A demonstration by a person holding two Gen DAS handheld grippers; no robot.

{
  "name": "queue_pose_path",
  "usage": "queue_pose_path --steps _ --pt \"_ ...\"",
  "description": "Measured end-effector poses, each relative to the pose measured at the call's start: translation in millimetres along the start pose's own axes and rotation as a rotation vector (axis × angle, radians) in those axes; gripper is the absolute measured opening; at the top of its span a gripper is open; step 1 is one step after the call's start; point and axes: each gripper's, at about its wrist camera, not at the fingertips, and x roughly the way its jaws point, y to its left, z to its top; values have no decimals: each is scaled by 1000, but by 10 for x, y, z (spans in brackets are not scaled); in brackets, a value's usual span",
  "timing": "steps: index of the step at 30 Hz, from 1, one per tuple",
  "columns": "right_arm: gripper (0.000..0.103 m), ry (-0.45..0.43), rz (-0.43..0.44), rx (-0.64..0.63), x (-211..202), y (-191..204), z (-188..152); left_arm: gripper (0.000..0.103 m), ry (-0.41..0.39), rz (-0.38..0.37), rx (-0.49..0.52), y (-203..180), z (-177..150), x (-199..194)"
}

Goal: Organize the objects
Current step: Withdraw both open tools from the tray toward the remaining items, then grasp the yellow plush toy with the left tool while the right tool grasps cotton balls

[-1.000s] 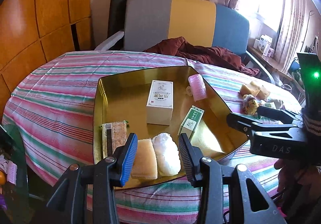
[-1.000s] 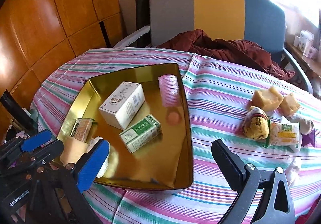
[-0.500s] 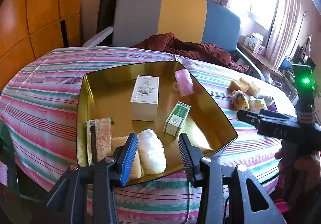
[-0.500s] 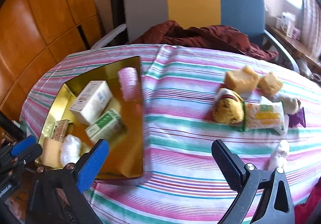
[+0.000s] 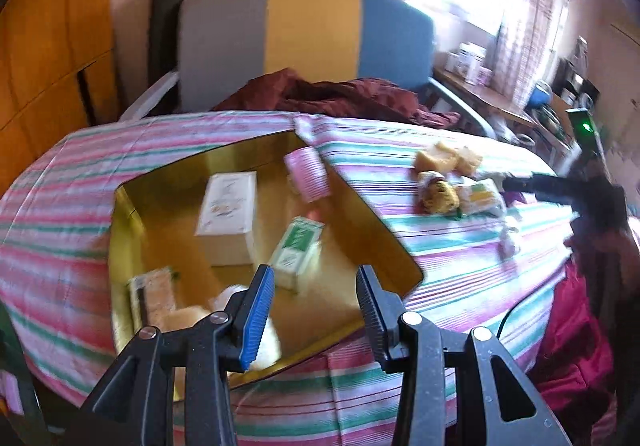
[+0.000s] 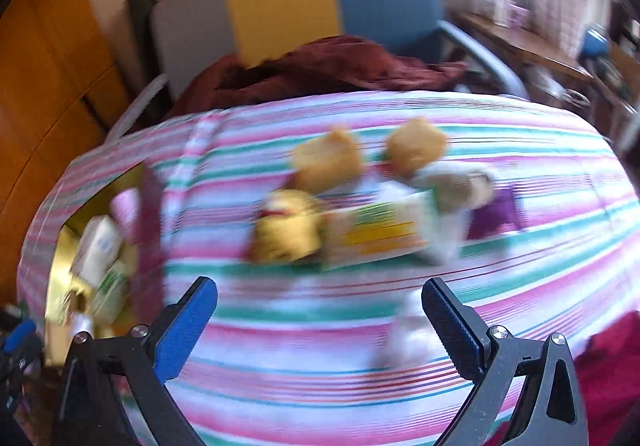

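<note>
A round tabletop (image 5: 80, 174) under a pink, green and white striped cloth fills both views. The gold tray (image 5: 384, 246) is the landmark, lying on the cloth's left half. Inside it are a white box (image 5: 228, 206), a green-and-white carton (image 5: 298, 246), a pink roller (image 5: 307, 176) against the far right wall, a brown bar (image 5: 158, 294) and pale soft items at the near edge.

Compared with a second ago, both cameras have swung away from the tray toward its right, and the right wrist view is heavily blurred. This suggests the tray's contents are settled and the next loose item is being sought.

Right of the tray, well apart from it, lies a cluster: two tan sponge blocks (image 6: 328, 162), a yellow packet (image 6: 288, 232), a white-and-yellow packet (image 6: 380, 236), a purple item (image 6: 496, 214) and a small white item (image 6: 408, 330).

The left gripper (image 5: 314, 310) hangs over the tray's near edge, jaws moderately apart and empty. The right gripper (image 6: 320, 326) has jaws wide and empty; the packets sit beyond them, and the white item lies just inside the right jaw.
</note>
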Motion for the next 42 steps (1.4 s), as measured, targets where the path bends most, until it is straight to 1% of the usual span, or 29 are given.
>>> queue_pose_path --steps 2,5,6,8,11,14,18,21,24,27,28,31,33,35,36,38,39,40,41,42 --pt "103 -3 -57 40 41 -297 56 43 3 -20 38 -135 67 36" --pt "103 6 -98 70 128 -616 28 43 7 -57 82 -345 200 83" --pt "103 8 -100 86 151 -698 6 43 10 -75 96 -422 255 113" --pt "103 11 -75 153 237 -894 -46 43 25 -111 112 -570 348 203" --pt "103 46 -57 244 309 -1085 -62 43 69 -161 119 -781 483 412" --pt "103 20 -46 266 249 -1123 -25 43 101 -182 131 -975 550 605" --pt "103 43 -30 284 261 -1151 -38 43 154 -214 142 -1196 647 907" --pt "103 66 -24 284 291 -1141 -40 43 192 -227 122 -1294 734 1136" --pt "103 94 -10 262 328 -1103 -48 43 213 -241 81 -1328 841 1352" --pt "103 137 -2 211 405 -1020 -64 43 238 -256 16 -1322 951 1584" --pt "103 163 8 188 452 -971 -79 43 251 -269 -8 -1320 982 1671" --pt "103 189 66 147 508 -862 -98 43 288 -289 -71 -1315 1030 1918" --pt "103 191 97 129 510 -817 -97 43 297 -294 -87 -1325 1060 2029" --pt "103 205 109 112 551 -782 -118 43 302 -296 -101 -1344 1089 2138" --pt "103 214 107 105 578 -774 -130 43 302 -302 -107 -1356 1102 2186" --pt "102 240 86 89 649 -752 -157 44 302 -291 -107 -1385 1126 2274" --pt "100 249 81 85 672 -746 -175 44 306 -283 -101 -1406 1130 2319" --pt "92 257 78 80 697 -738 -180 44 310 -271 -98 -1417 1131 2371" --pt "79 266 72 72 720 -718 -194 44 315 -262 -100 -1412 1132 2422" --pt "72 274 64 64 734 -701 -196 44 328 -255 -100 -1409 1121 2481"
